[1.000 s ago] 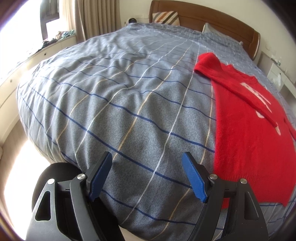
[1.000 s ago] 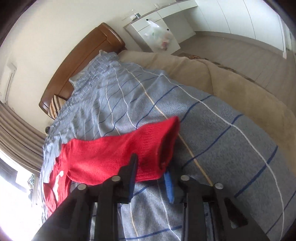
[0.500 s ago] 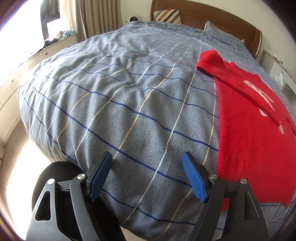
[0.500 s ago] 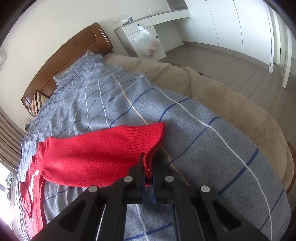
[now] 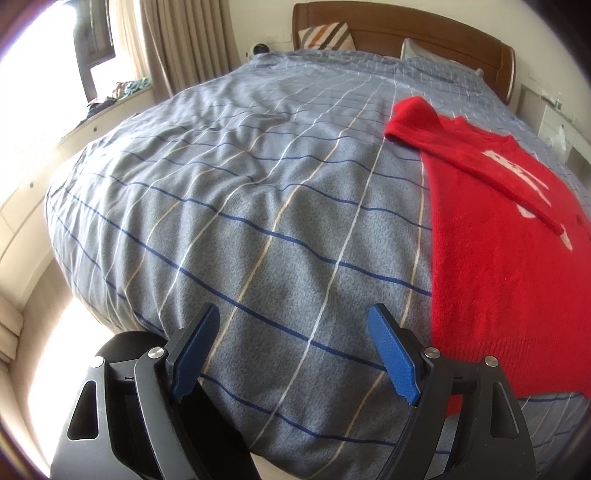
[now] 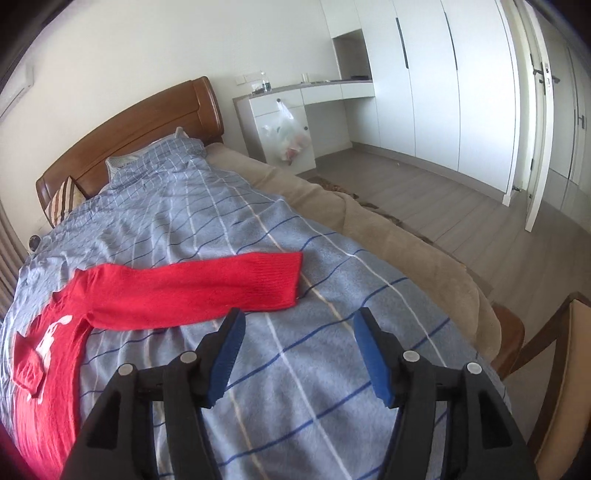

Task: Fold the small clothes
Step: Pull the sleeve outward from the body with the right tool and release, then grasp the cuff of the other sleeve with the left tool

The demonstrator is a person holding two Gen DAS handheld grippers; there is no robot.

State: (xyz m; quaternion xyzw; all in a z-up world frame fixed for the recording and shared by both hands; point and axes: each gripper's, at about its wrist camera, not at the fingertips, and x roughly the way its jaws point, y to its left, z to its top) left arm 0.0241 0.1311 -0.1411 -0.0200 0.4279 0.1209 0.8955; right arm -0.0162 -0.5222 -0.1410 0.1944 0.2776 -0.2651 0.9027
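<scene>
A red knitted sweater (image 5: 498, 236) with white lettering lies flat on the grey checked bedspread (image 5: 258, 206), one sleeve folded across its chest. In the right wrist view the other sleeve (image 6: 207, 288) stretches out sideways over the bedspread (image 6: 303, 369), its cuff just beyond my right gripper (image 6: 299, 358). That gripper's jaws are opening and nothing lies between them. My left gripper (image 5: 291, 354) hovers over the bed's near edge, left of the sweater's hem, its jaws opening a little wider with only the cover beneath.
A wooden headboard (image 5: 406, 33) and striped pillow (image 5: 325, 35) close the far end. Curtains and a window ledge (image 5: 110, 103) run along the left. On the right stand a beige blanket edge (image 6: 388, 236), white cabinet with hanging bag (image 6: 288, 136), wardrobes (image 6: 443, 81) and a chair (image 6: 554, 339).
My right gripper closed on the sleeve's cuff, then let it go and drew back and up; the sleeve now lies flat and straight. The left gripper stayed in place, opening slightly.
</scene>
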